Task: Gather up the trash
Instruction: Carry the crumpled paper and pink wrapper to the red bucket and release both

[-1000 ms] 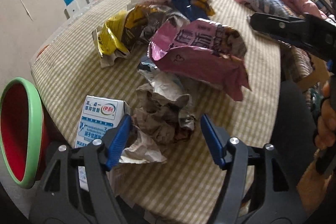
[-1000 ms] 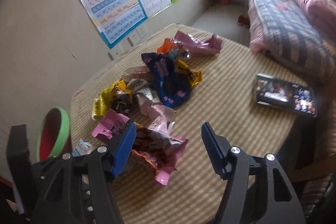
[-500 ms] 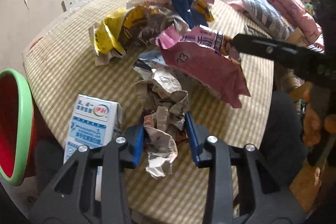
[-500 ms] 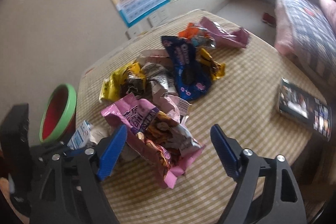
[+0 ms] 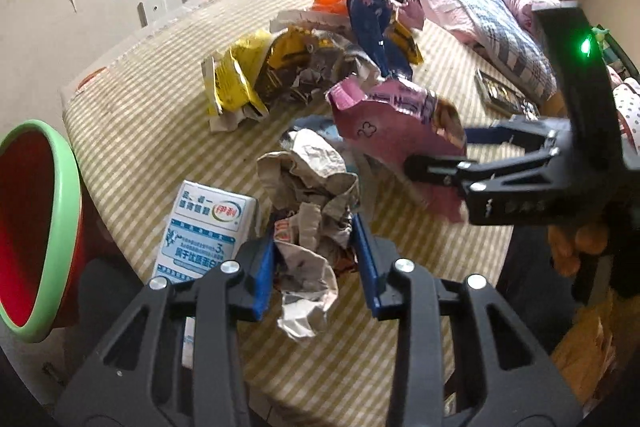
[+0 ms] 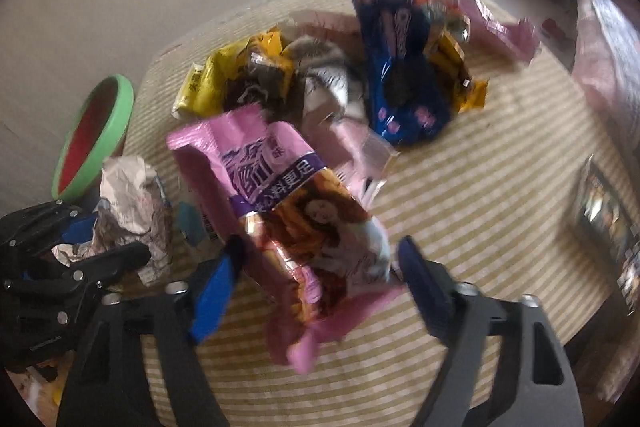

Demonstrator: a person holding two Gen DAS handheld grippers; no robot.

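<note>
Both grippers have closed in on trash since a second ago.

Clenched on the crumpled paper wad (image 5: 308,203), the left gripper (image 5: 316,259) holds it near the table's (image 5: 140,131) front edge, just beside the milk carton (image 5: 204,231). Right gripper (image 6: 320,267) jaws have just been narrowing around the pink snack bag (image 6: 288,211); whether the pads press it I cannot tell. Other wrappers (image 5: 280,75) lie mid-table; a green-rimmed bin (image 5: 36,227) stands off the left edge.
</note>
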